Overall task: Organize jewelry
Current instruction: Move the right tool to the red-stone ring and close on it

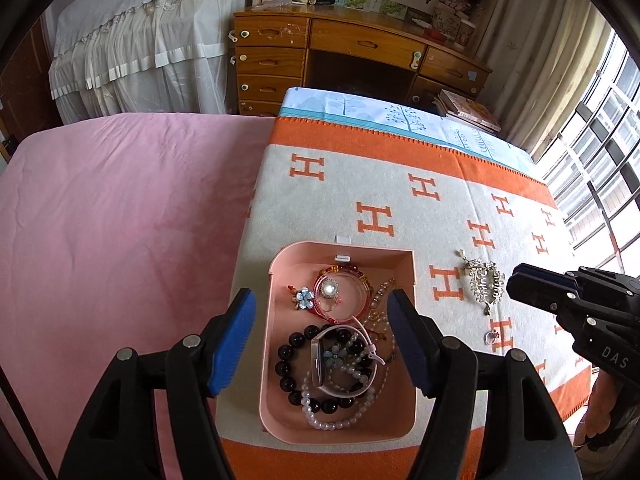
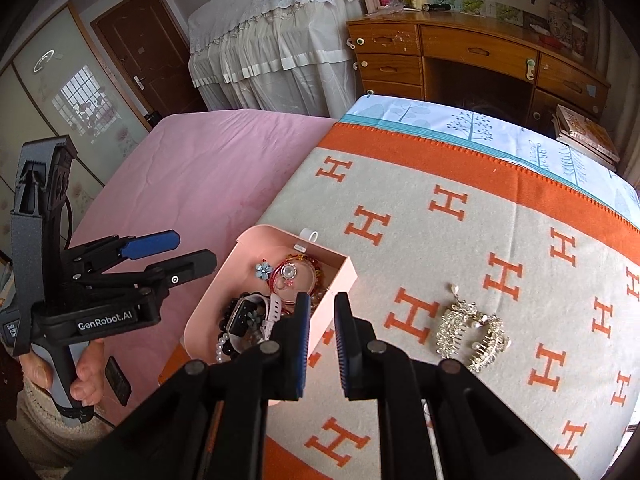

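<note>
The left gripper (image 1: 320, 344) hangs over the pink box (image 1: 280, 420) with its jaws spread wide and nothing between the pads, so whatever it carried looks, to my eye, to be released into the pile below it: a black bead bracelet (image 1: 290, 364), a pearl strand (image 1: 332, 420) and a pink-strapped watch (image 1: 340, 364) lie tangled at the near end, with a red bangle (image 1: 342, 294) ringing a pearl ring and a small blue flower brooch (image 1: 304, 297) beside it at the far end. The right gripper (image 2: 322, 344) is almost clenched, its pads a narrow slit apart and bare, hovering by the box's right wall. The step in hand seems to be the handover between deposits; what remains outside is the silver leaf hair comb (image 2: 472, 336), lying on the orange-and-grey blanket (image 2: 500, 208) to the right of the box and clear of it (a small clear-stone trinket (image 1: 491, 336) lies just beside it). The next move calls for the right jaws to part before they descend, then pinch the comb across its narrow spine. Nothing stands between gripper and comb, though the teeth may snag the blanket's nap. Beyond are pink bedding (image 1: 120, 220) and a wooden desk (image 1: 360, 44)
</note>
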